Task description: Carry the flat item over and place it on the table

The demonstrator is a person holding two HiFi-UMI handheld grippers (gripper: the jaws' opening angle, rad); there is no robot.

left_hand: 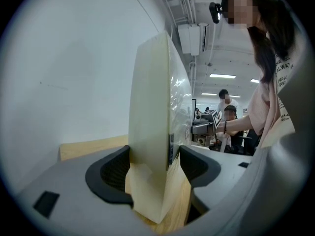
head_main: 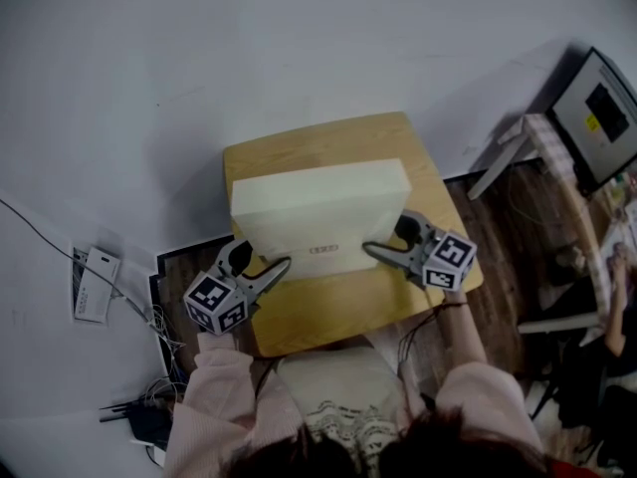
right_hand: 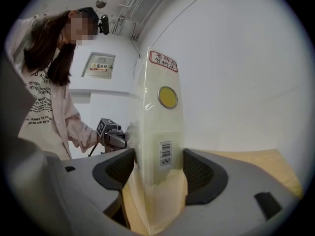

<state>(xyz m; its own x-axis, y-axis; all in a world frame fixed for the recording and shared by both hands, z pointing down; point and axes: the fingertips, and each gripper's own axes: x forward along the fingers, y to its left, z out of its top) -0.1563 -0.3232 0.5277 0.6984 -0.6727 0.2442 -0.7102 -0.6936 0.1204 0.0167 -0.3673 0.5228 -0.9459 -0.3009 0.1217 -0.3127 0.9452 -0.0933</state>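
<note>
A flat cream box [head_main: 318, 212] wrapped in clear film stands on its long edge on a small wooden table [head_main: 328, 312]. My left gripper [head_main: 269, 267] grips the box's lower left end, and my right gripper [head_main: 383, 250] grips its lower right end. In the left gripper view the box [left_hand: 150, 132] rises between the two dark pads [left_hand: 110, 173], and the left gripper [left_hand: 153, 168] is closed on its end. In the right gripper view the box end [right_hand: 160, 132], with a barcode and a yellow sticker, fills the gap of the right gripper [right_hand: 158, 173].
The table stands against a white wall [head_main: 199, 58]. Cables and a white device [head_main: 97, 285] lie on the floor at the left. A monitor [head_main: 602, 118] on a white desk stands at the right. Seated people [left_hand: 227, 117] show far behind.
</note>
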